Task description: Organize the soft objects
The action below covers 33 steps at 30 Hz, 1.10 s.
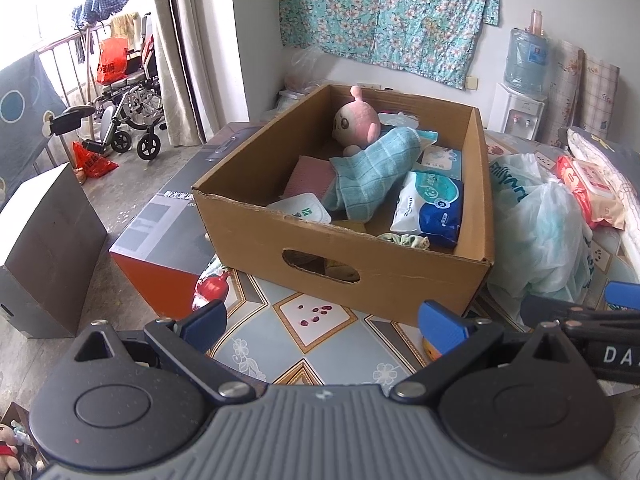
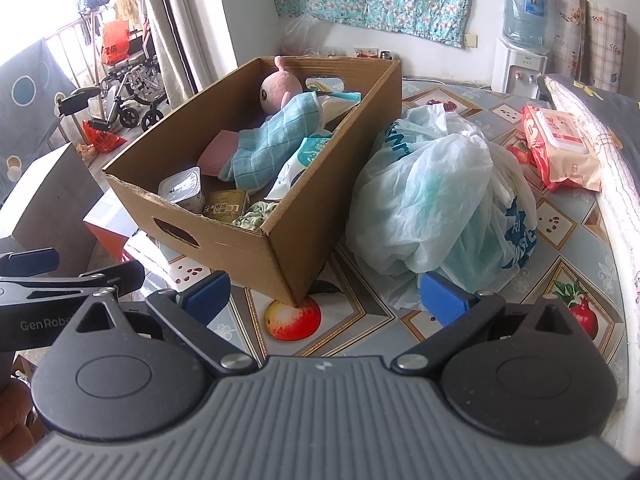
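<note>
Right now we are holding both grippers low over the patterned tablecloth (image 1: 320, 320), just short of the cardboard box (image 1: 344, 252). Our left gripper (image 1: 322, 318) is hanging with its fingers spread wide and gripping nothing, and our right gripper (image 2: 324, 294) is doing the same. Inside the box, a pink plush toy (image 1: 356, 120) is leaning at the far end, with a blue checked cloth (image 1: 372, 168) draping over wipe packs. Just beside the box a white plastic bag (image 2: 436, 208) is sitting.
</note>
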### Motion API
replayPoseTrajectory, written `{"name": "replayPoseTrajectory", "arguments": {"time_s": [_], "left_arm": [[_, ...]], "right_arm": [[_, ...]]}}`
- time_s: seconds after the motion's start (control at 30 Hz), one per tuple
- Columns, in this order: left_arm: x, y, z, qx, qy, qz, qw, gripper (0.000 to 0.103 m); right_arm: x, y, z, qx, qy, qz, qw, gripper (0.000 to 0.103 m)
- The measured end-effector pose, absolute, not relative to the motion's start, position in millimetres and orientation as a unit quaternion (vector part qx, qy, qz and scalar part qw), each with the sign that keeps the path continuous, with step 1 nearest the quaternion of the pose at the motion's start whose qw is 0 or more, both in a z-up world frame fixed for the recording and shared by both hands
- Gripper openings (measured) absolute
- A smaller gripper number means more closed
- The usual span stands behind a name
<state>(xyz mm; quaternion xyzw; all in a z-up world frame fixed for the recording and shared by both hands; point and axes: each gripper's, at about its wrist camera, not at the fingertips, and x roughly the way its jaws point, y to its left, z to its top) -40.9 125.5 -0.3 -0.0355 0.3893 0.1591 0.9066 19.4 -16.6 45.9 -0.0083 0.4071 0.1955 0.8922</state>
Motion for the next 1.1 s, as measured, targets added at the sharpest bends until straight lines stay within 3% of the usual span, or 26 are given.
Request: {"name": "replayPoseTrajectory", "arguments": {"time_s": [1.1], "left_arm": [[-39.8, 128.8, -7.9, -0.036, 0.397, 0.155, 0.904, 0.102]], "right_arm": [[25.4, -16.5, 37.0, -0.011, 0.423, 0.186, 0.887, 0.102]]}}
